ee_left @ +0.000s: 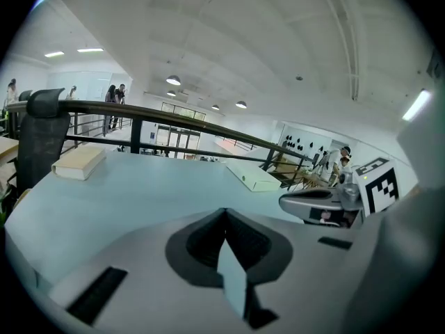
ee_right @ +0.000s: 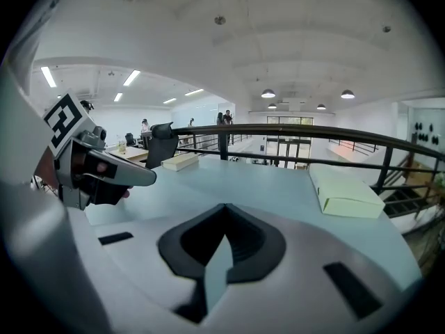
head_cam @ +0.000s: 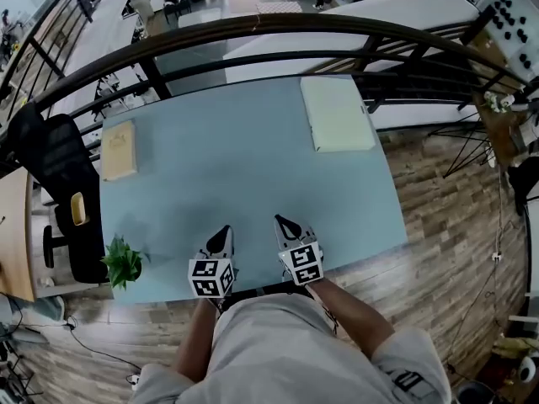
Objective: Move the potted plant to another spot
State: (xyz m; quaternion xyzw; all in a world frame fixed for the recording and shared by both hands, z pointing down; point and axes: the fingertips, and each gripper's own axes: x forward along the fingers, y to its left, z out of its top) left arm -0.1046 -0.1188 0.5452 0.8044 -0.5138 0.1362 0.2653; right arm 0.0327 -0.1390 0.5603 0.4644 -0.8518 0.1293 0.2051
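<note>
Your left gripper had its jaws pressed together with nothing between them. Your right gripper was the same, closed and empty. You held both side by side over the near edge of the table, tips pointing away from you, neither touching the plant. The plant stood at the table's near left corner, to the left of your left gripper and apart from it. A tan box lay by the left edge and a pale box at the far right. A black chair stood beside the table on the left, and a railing curved beyond the far edge.
</note>
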